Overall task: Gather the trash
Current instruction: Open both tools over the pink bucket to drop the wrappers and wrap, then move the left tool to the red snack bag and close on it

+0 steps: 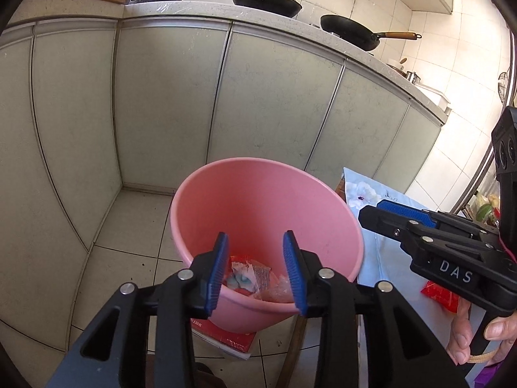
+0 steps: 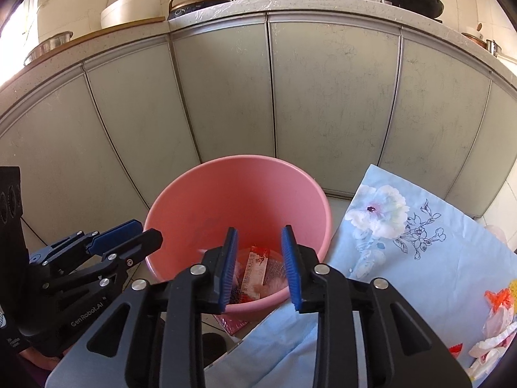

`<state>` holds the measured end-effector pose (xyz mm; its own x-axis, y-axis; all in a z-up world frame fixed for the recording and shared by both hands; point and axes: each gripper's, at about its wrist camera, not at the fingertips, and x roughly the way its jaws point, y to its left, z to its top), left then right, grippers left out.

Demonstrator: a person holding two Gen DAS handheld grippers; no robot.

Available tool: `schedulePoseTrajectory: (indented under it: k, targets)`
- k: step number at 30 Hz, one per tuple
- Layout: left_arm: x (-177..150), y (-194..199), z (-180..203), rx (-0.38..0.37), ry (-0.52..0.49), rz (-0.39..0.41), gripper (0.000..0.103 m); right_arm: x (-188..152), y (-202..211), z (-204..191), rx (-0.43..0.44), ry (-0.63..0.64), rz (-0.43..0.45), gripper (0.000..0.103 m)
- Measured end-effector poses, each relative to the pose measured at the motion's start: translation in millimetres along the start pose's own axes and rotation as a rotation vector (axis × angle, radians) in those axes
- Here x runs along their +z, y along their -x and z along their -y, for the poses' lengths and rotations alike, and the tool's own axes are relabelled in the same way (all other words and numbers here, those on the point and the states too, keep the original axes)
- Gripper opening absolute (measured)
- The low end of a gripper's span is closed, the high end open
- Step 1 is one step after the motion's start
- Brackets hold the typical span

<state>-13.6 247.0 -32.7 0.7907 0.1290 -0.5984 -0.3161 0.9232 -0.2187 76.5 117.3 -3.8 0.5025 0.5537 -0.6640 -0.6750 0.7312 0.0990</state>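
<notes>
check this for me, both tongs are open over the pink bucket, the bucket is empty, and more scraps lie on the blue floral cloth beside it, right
Not quite: the pink bucket is not empty. The right wrist view shows wrappers lying at its bottom, and the left wrist view shows them too. The rest holds: the left tongs and right tongs are open over it, and scraps lie on the blue floral cloth beside it.
</notes>
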Motion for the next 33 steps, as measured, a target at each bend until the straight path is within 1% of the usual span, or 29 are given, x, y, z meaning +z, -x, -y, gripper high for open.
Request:
schedulePoseTrajectory:
  k: [8,13,20,26,30,33]
  targets:
    - [3.4,18.4,15.7,-0.016,-0.026,0.031,0.038,-12.4,30.7,-0.9,0.005,-0.013,0.029,0.031]
    - [3.6,26.4,33.6,-0.046,-0.040,0.028,0.039,-28.2,54.8,5.6,-0.003,-0.041,0.037,0.031]
    - [4.8,35.7,68.0,-0.082,-0.097,0.036,0.039,-54.3,95.4,18.3,-0.064,-0.054,0.047,0.031]
    - [2.7,38.1,101.3,-0.127,-0.134,0.013,0.039,-79.4,129.9,37.5,-0.123,-0.094,0.059,0.031]
    - [2.1,38.0,124.2,-0.154,-0.153,-0.007,0.046,-95.1,149.3,54.7,-0.156,-0.139,0.070,0.031]
    - [1.2,40.7,140.2,-0.172,-0.169,-0.014,0.047,-108.9,161.8,68.6,-0.177,-0.183,0.077,0.031]
